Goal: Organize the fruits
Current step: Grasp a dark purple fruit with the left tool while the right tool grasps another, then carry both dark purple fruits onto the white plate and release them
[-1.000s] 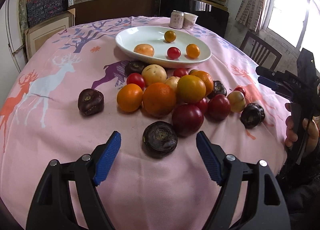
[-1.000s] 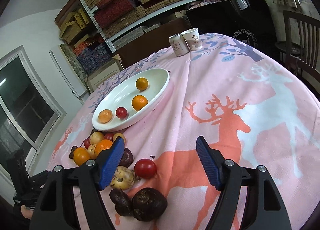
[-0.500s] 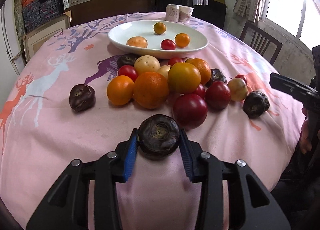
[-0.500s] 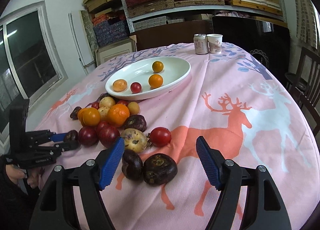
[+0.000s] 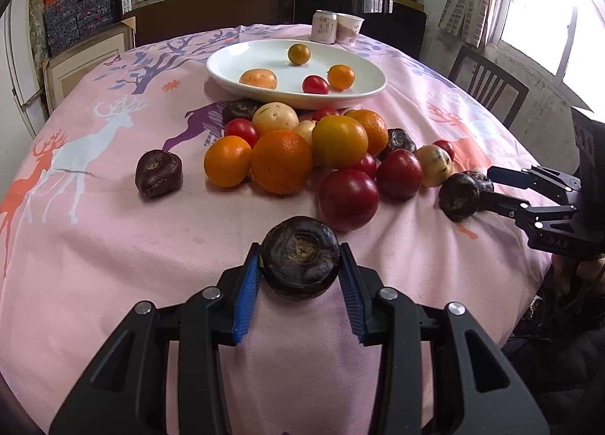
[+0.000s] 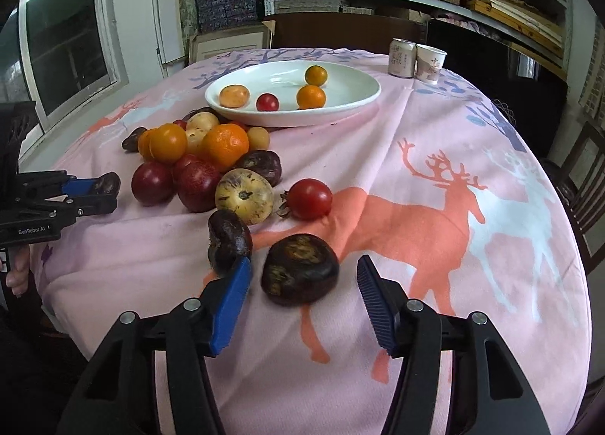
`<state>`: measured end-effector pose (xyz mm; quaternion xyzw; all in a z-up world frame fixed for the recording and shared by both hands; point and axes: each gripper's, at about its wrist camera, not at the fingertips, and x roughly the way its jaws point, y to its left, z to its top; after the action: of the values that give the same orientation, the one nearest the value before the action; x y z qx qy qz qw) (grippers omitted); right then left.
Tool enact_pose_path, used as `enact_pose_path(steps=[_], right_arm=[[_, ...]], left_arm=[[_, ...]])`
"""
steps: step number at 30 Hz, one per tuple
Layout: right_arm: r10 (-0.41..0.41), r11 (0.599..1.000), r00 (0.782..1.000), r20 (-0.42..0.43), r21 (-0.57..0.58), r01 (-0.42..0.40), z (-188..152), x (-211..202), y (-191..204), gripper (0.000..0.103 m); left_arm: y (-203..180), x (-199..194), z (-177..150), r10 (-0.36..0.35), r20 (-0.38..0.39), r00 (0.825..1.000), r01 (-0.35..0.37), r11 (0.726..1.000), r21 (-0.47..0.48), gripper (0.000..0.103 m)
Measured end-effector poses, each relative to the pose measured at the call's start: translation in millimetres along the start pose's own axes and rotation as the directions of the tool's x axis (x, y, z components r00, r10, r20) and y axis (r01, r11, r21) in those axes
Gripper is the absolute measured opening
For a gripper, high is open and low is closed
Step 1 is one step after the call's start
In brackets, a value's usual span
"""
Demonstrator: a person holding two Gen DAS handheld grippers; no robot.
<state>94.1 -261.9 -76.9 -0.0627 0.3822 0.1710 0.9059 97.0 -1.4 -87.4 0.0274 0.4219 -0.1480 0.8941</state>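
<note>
My left gripper (image 5: 300,268) is shut on a dark purple fruit (image 5: 300,255) and holds it just above the pink cloth, in front of a pile of oranges, tomatoes and plums (image 5: 314,155). It also shows in the right wrist view (image 6: 96,193). My right gripper (image 6: 304,280) is open with its jaws on either side of another dark purple fruit (image 6: 300,274) that lies on the cloth. A second dark fruit (image 6: 228,240) lies by its left finger. The white plate (image 5: 363,68) behind the pile holds several small fruits.
A can (image 5: 324,26) and a paper cup (image 5: 349,28) stand behind the plate. One dark fruit (image 5: 159,173) lies alone left of the pile. A red tomato (image 6: 308,198) lies right of the pile. Chairs (image 5: 487,85) stand at the table's right edge.
My left gripper has shut on the dark fruit and lifted it slightly. My right gripper has moved forward and down until the other dark fruit lies between its open jaws.
</note>
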Motion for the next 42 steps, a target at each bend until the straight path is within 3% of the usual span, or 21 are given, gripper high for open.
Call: enact_pose_path(steps=[5, 6, 7, 13, 23, 32, 35, 42], right_arm=[[-0.017, 1.0, 0.998, -0.057, 0.022, 0.019, 2, 16, -3, 0.06], [-0.021, 1.0, 0.999, -0.044, 0.018, 0.022, 1, 14, -2, 0.055], [-0.007, 1.0, 0.999, -0.034, 0.021, 0.008, 1, 12, -2, 0.044], [0.013, 0.995, 1.0, -0.011, 0.096, -0.012, -2, 6, -14, 0.044], [0.049, 0.982, 0.99, 0.13, 0.176, -0.072, 23, -27, -35, 0.044], [0.091, 0.97, 0.974, 0.209, 0.204, -0.135, 99, -20, -59, 0.044], [0.101, 0.966, 0.975, 0.197, 0.213, -0.144, 129, 3, -66, 0.044], [0.089, 0.964, 0.988, 0.13, 0.239, -0.118, 178, 78, -69, 0.044]], left_arm=[[1, 0, 0, 0.004, -0.002, 1.0, -0.004, 1.0, -0.006, 0.039], [1, -1, 0, 0.005, 0.0, 1.0, -0.005, 1.0, -0.007, 0.039], [1, -1, -1, 0.005, 0.001, 1.0, -0.005, 1.0, -0.009, 0.039], [3, -5, 1, 0.001, 0.015, 1.0, -0.001, 1.0, -0.018, 0.039], [6, -25, 18, -0.018, 0.086, 0.996, 0.021, 0.999, -0.033, 0.039], [23, -11, 93, -0.023, 0.133, 0.991, 0.03, 0.998, -0.05, 0.039], [27, 9, 130, -0.009, 0.15, 0.989, 0.018, 0.998, -0.059, 0.039], [44, 84, 192, -0.005, 0.076, 0.997, 0.017, 0.986, -0.164, 0.04]])
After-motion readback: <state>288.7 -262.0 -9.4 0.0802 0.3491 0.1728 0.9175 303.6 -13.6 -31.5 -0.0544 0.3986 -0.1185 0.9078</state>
